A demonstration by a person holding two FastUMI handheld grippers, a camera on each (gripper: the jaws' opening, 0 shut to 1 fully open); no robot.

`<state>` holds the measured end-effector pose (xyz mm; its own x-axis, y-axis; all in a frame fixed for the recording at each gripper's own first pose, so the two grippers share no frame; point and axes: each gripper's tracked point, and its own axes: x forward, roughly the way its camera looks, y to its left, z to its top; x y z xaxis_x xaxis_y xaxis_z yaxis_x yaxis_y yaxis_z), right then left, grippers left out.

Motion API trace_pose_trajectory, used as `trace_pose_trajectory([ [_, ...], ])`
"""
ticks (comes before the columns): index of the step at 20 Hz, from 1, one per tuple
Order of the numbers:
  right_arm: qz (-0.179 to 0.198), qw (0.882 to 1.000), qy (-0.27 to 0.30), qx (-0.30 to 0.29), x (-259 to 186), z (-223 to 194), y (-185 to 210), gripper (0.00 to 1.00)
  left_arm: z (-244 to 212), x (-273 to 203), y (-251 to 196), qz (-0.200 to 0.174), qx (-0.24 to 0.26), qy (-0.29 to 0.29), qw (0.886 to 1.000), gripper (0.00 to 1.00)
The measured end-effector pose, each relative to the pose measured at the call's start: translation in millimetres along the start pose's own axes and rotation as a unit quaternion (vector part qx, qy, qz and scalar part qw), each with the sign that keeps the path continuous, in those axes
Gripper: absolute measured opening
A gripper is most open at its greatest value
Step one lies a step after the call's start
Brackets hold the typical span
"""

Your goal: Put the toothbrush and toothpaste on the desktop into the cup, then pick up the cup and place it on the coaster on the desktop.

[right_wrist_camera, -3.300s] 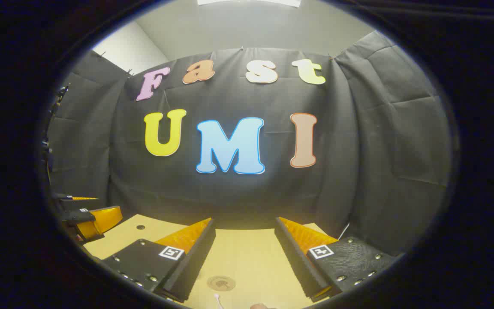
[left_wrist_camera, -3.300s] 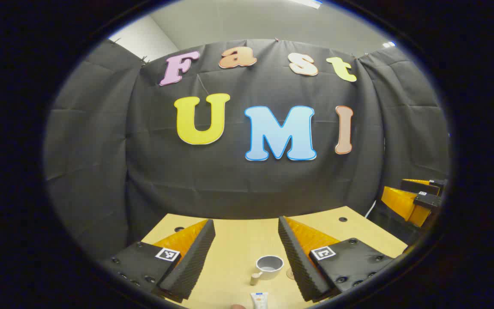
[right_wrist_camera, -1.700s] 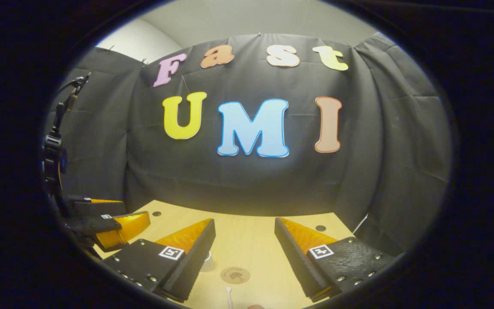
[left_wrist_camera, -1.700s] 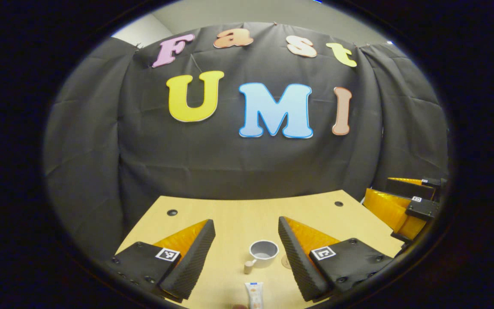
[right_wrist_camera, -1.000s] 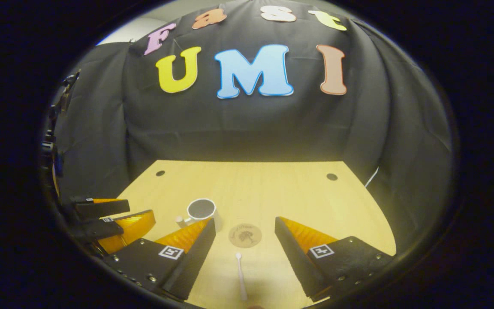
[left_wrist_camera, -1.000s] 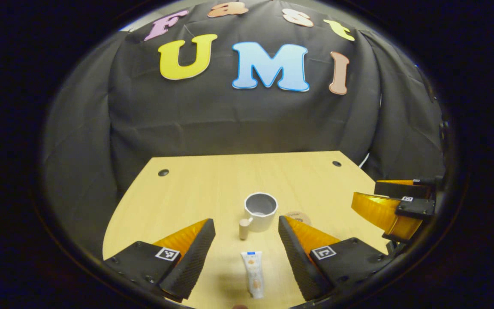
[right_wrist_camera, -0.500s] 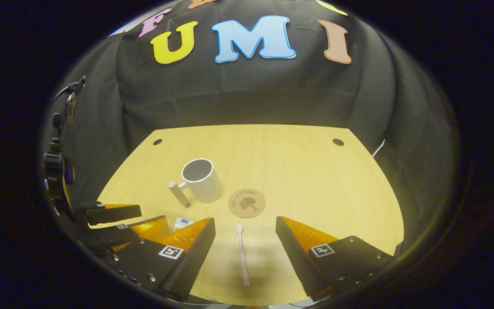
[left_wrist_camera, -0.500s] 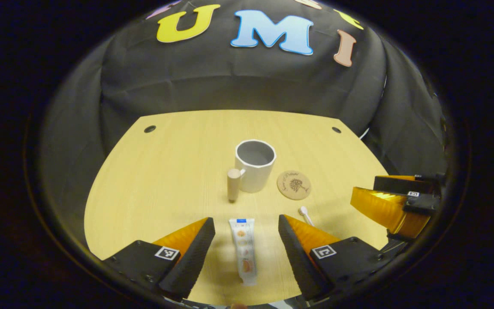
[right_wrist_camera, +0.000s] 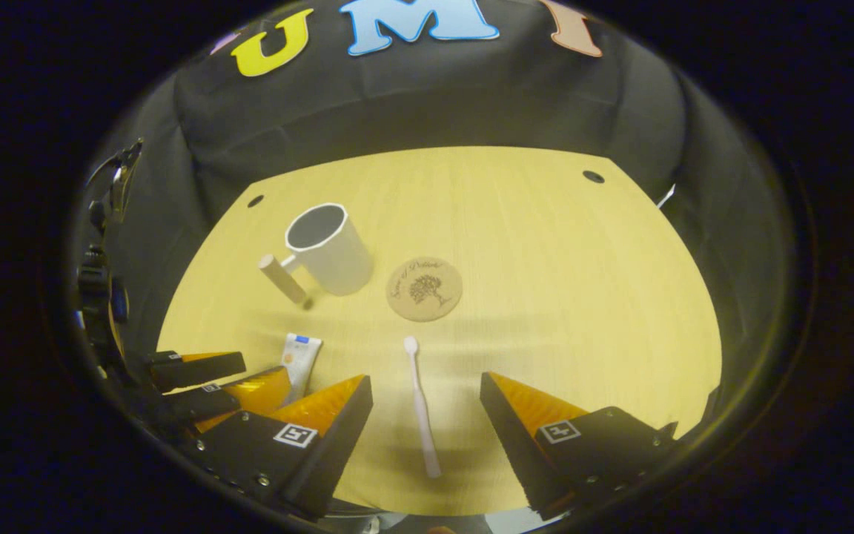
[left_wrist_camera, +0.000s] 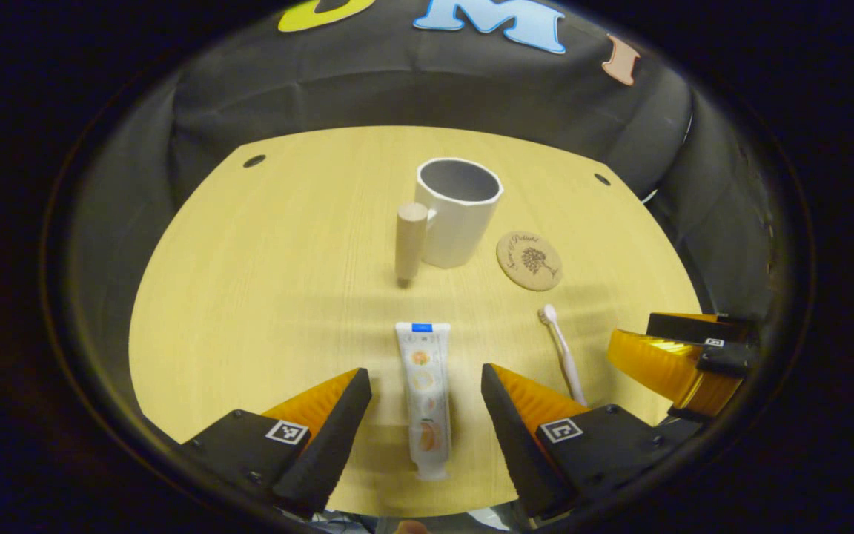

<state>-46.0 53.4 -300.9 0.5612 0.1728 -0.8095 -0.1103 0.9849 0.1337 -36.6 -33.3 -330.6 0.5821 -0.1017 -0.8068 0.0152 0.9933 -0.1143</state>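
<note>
A white toothpaste tube (left_wrist_camera: 424, 397) lies flat on the wooden desktop, lengthwise between the fingers of my open left gripper (left_wrist_camera: 425, 386), which hangs above it. The white toothbrush (right_wrist_camera: 420, 404) lies between the fingers of my open right gripper (right_wrist_camera: 427, 393), head pointing away. A white cup (left_wrist_camera: 457, 211) with a wooden handle (left_wrist_camera: 409, 239) stands upright farther back; in the right gripper view the cup (right_wrist_camera: 327, 248) is at the left. Beside it lies a round cork coaster (left_wrist_camera: 528, 259), (right_wrist_camera: 424, 288). The toothbrush (left_wrist_camera: 562, 353) and the toothpaste (right_wrist_camera: 299, 360) also show in the other views.
The desktop (left_wrist_camera: 271, 259) has cable holes near its back corners (left_wrist_camera: 253, 161), (right_wrist_camera: 592, 176). Black cloth walls close in the back and sides. The right gripper (left_wrist_camera: 683, 356) shows at the left gripper view's right edge, the left gripper (right_wrist_camera: 204, 386) at the right gripper view's lower left.
Both views have tilted from the back wall down to the desktop. Both grippers moved forward over the table, so the toothpaste and toothbrush now lie between their open fingers.
</note>
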Motion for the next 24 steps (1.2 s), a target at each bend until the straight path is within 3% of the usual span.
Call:
trace_pose_trajectory([
  [1, 0.000, 1.000, 0.010, -0.001, 3.2, -5.2, -0.7, 0.93, 3.1, 1.1, -2.7, -0.003, -0.001, 0.008, 1.000, 0.98],
  [6, 0.004, 0.998, 0.061, -0.002, 21.3, -24.9, 0.5, 0.93, 26.2, 5.4, -15.5, -0.004, 0.000, 0.047, 0.999, 0.95],
  [12, 0.001, 0.994, 0.104, -0.013, 36.6, -41.0, -0.4, 0.93, 17.3, 19.9, -12.2, 0.002, -0.007, 0.077, 0.997, 0.95],
  [21, -0.011, 0.990, 0.139, -0.029, 51.8, -57.8, -4.6, 0.93, 7.6, 25.6, -4.7, 0.027, -0.004, 0.102, 0.994, 0.94],
  [24, -0.021, 0.989, 0.139, -0.035, 56.0, -58.3, -8.9, 0.92, 4.6, 26.6, -5.3, 0.039, 0.023, 0.113, 0.993, 0.94],
])
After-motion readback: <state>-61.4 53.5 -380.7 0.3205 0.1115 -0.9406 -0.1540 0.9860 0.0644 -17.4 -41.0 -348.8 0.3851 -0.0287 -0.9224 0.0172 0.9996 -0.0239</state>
